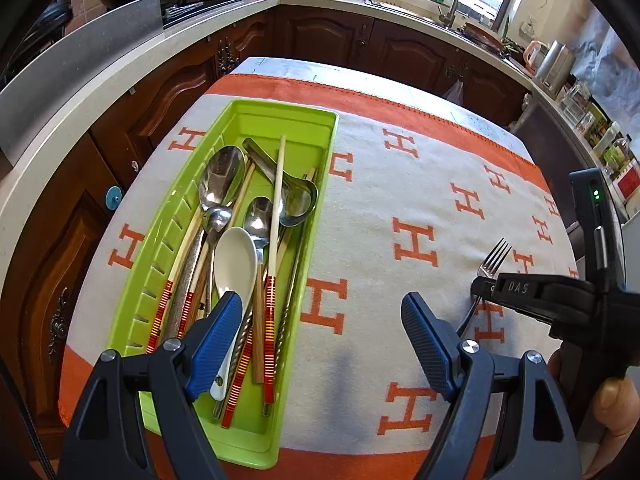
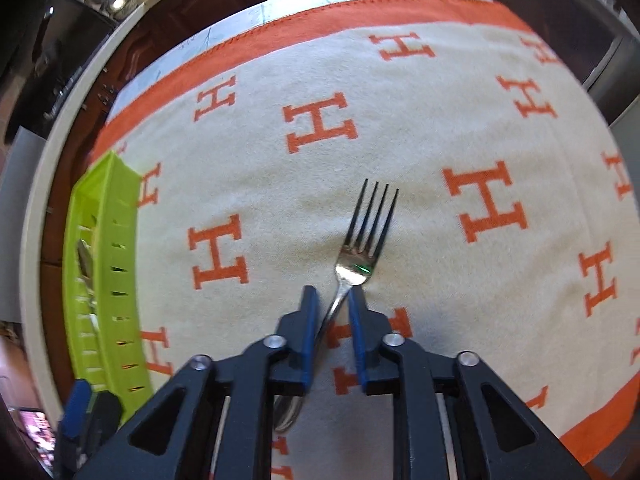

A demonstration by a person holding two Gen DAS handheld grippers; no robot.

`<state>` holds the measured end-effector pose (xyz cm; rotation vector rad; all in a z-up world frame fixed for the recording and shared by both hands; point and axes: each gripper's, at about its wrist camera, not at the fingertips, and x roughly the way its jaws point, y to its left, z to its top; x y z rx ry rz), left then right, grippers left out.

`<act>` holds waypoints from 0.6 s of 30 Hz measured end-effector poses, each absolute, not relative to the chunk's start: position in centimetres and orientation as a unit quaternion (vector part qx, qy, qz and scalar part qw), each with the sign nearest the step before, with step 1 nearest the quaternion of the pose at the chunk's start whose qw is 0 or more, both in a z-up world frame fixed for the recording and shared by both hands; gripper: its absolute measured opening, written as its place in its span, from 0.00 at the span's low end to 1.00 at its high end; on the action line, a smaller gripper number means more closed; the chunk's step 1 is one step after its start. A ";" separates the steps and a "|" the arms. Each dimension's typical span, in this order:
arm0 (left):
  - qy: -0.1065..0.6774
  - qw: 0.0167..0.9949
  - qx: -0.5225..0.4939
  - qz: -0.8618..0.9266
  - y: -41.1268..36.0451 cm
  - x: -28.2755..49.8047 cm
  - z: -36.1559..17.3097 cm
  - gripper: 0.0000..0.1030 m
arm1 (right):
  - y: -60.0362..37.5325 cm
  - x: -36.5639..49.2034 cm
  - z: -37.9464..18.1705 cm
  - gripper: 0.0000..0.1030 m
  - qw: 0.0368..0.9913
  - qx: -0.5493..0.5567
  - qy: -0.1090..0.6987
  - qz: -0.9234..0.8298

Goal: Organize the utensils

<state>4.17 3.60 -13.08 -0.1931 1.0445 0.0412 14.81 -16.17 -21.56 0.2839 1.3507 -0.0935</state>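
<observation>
**Operator:** Nearest to me on the right wrist view, my right tool (image 2: 334, 300) points steeply down at the cream blanket with orange H letters (image 2: 400, 120) that covers the surface. Its blue pads (image 2: 310, 320) sit either side of the neck of the silver metal fork (image 2: 356, 248), with only a narrow gap between them. The fork lies flat on the blanket, tines pointing away from me.

**Observer:** Is it clamped on the fork?

**Operator:** The right-hand pad meets the neck; on the left side I cannot tell whether the pad presses on it.

**Observer:** And the left?

**Operator:** My left tool (image 1: 322, 312) has its jaws spread wide with nothing between them. One pad hangs over the near end of the lime-green plastic tray (image 1: 320, 120), the other over bare blanket.

**Observer:** What is in the tray?

**Operator:** A white ceramic spoon (image 1: 234, 260), steel spoons (image 1: 222, 176), and red-banded chopsticks (image 1: 270, 308), all lying lengthwise. The fork is well apart from the tray, to its right. Beyond the surface stand dark wooden cabinets (image 1: 320, 36).
</observation>
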 end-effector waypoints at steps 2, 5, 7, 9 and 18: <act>0.496 0.863 -0.098 0.021 3.9 4.1 -13.0 0.78 | -16.0 14.8 -21.5 0.09 0.772 0.126 0.621 -0.045; 0.494 0.863 -0.101 0.022 4.3 4.0 -13.0 0.78 | -16.8 14.7 -21.6 0.04 0.768 0.157 0.620 -0.030; 0.492 0.864 -0.102 0.023 4.4 3.9 -13.0 0.78 | -17.2 14.5 -21.7 0.04 0.763 0.175 0.622 -0.022; 0.491 0.865 -0.104 0.024 4.5 3.8 -12.9 0.78 | -17.6 14.2 -21.5 0.04 0.766 0.190 0.613 -0.011; 0.490 0.866 -0.100 0.029 4.5 3.7 -12.5 0.78 | -18.8 13.0 -20.4 0.04 0.768 0.230 0.597 0.034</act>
